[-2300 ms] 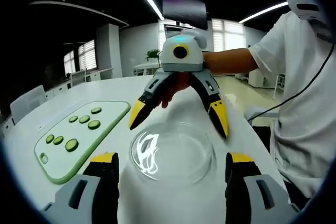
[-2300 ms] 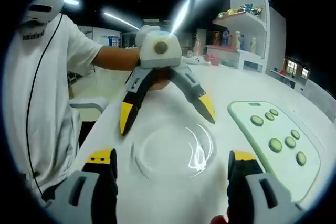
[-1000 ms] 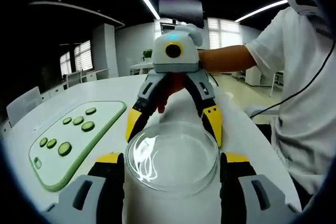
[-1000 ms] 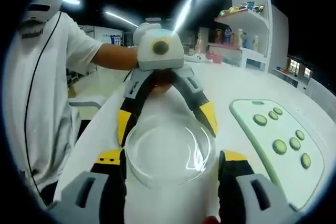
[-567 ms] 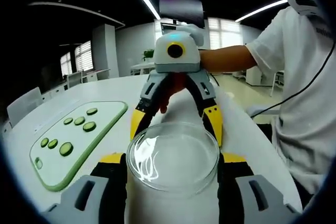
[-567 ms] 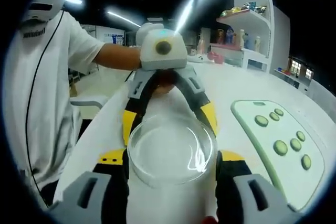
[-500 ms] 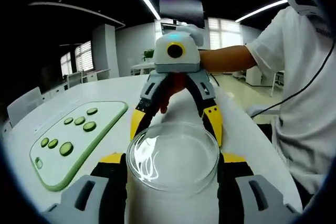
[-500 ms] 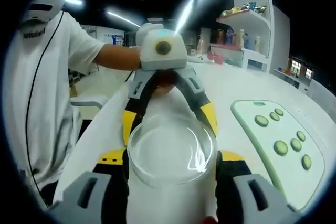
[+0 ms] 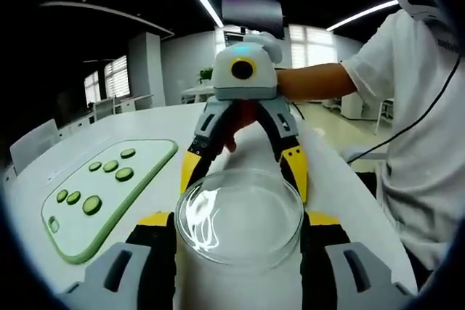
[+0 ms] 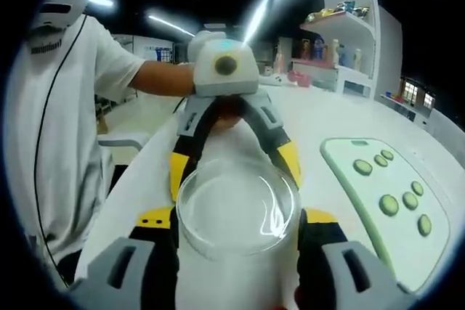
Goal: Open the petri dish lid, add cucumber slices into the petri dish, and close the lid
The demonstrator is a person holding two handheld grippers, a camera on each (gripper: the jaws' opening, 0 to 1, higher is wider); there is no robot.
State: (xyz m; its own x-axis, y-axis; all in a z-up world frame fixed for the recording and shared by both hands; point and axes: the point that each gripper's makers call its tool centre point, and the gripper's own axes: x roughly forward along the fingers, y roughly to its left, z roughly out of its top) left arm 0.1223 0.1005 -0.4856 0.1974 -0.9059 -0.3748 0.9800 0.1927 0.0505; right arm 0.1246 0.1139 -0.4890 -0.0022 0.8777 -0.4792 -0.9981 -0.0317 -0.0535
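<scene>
A clear glass petri dish (image 9: 240, 215) (image 10: 238, 205) sits on the white table, and its lid and base cannot be told apart. My left gripper (image 9: 238, 224) has both jaws pressed against the dish's near sides. My right gripper (image 9: 243, 172) faces it from the far side, its yellow tips hugging the far rim. In the right gripper view my right gripper (image 10: 237, 221) clamps the dish, and my left gripper (image 10: 234, 168) meets it from across. Several cucumber slices (image 9: 91, 205) (image 10: 388, 203) lie on a green-rimmed white board (image 9: 142, 156) (image 10: 340, 154).
A person in a white shirt (image 9: 425, 143) (image 10: 51, 143) stands at the table's edge, both forearms reaching in. A chair (image 9: 36, 143) stands at the far side of the table. Shelves with bottles (image 10: 330, 34) stand behind the table.
Since 2.3 s ago both grippers have come in around the dish and their jaws have shut against its sides. Over the last half second nothing visibly moves.
</scene>
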